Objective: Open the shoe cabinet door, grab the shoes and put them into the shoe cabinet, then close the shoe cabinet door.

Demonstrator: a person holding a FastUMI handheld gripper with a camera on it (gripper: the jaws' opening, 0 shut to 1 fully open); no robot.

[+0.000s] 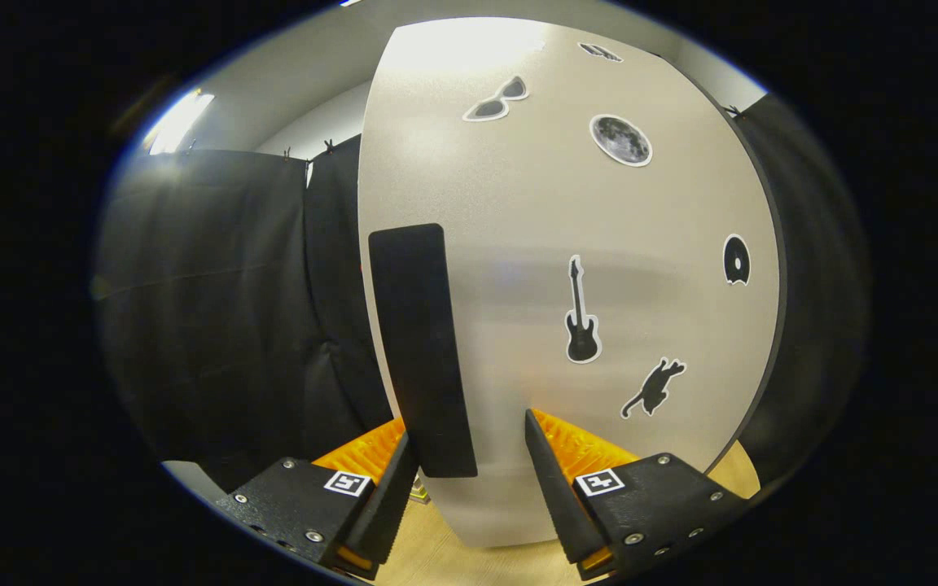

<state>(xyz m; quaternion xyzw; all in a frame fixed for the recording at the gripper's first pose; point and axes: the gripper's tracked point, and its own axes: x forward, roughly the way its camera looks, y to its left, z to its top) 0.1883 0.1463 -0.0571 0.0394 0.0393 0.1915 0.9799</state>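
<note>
Pale beige laminate door (567,244) straight ahead, dark-edged, dotted with stickers: guitar (582,313), cat (653,388), moon (620,140), sunglasses (497,101), disc (736,260). Black vertical handle (422,350) near the door's left edge, lower end sitting between the fingers.

Gripper (469,456) spread: left finger close against the handle, possibly touching; right finger well apart from it, clear gap showing. Not pinching yet.

Likely step: first one, opening the shoe cabinet door. Can't tell for sure whether door sits flush or slightly ajar; dark cloth wall (225,309) visible past the left edge. Shoes not spotted from here.

Next move, as a guess: close fingers across the handle, check both pads seat on it, then pull along the hinge arc. Hinge presumably on the right side, opposite the handle.

Edges and room: free door edge just left of the handle, cloth wall close behind it, so limited slack that side. Wooden floor (469,561) below the door's bottom edge, bare under the fingers. Swing room toward the camera looks open. Risk: one-sided contact slipping off the smooth handle.
</note>
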